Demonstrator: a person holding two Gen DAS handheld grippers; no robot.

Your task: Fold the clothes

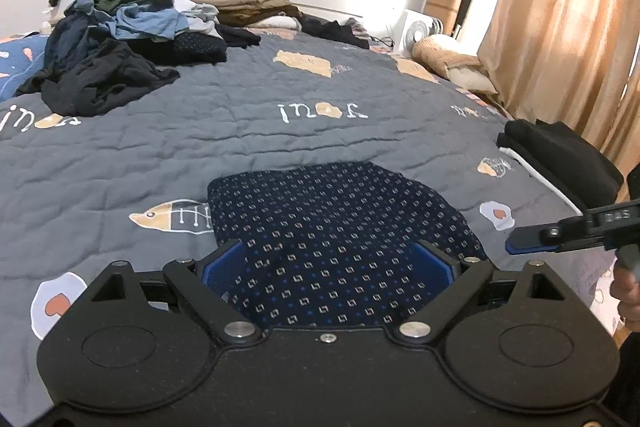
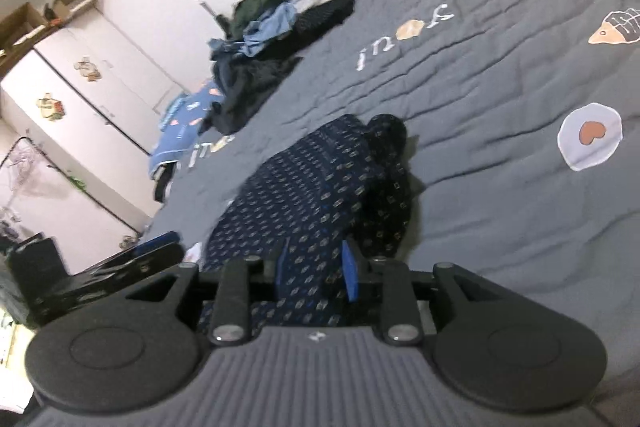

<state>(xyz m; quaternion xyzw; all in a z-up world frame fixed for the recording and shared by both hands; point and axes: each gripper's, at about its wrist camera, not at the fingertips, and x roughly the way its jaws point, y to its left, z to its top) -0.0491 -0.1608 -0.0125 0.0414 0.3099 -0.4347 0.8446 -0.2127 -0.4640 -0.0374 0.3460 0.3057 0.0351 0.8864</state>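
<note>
A navy garment with a small square pattern [image 1: 332, 211] lies folded into a compact shape on the grey quilt [image 1: 240, 131]. My left gripper [image 1: 328, 257] stands wide open at its near edge, the cloth lying between the blue pads [image 1: 222, 269] without being pinched. My right gripper [image 1: 520, 247] hovers just off the garment's right side, and no cloth hangs from it. In the right wrist view the garment [image 2: 304, 187] shows between the narrowly parted fingers of the right gripper [image 2: 316, 253]; the inner pad [image 2: 351, 275] face is bare. The left gripper [image 2: 160, 247] shows at the left.
A heap of unfolded clothes [image 1: 120, 39] lies at the far left of the bed, with a tan folded stack [image 1: 240, 3] behind it. A black folded stack [image 1: 560, 159] sits at the right edge. A curtain [image 1: 560, 27], a fan [image 1: 418, 31] and white wardrobes [image 2: 80, 99] border the bed.
</note>
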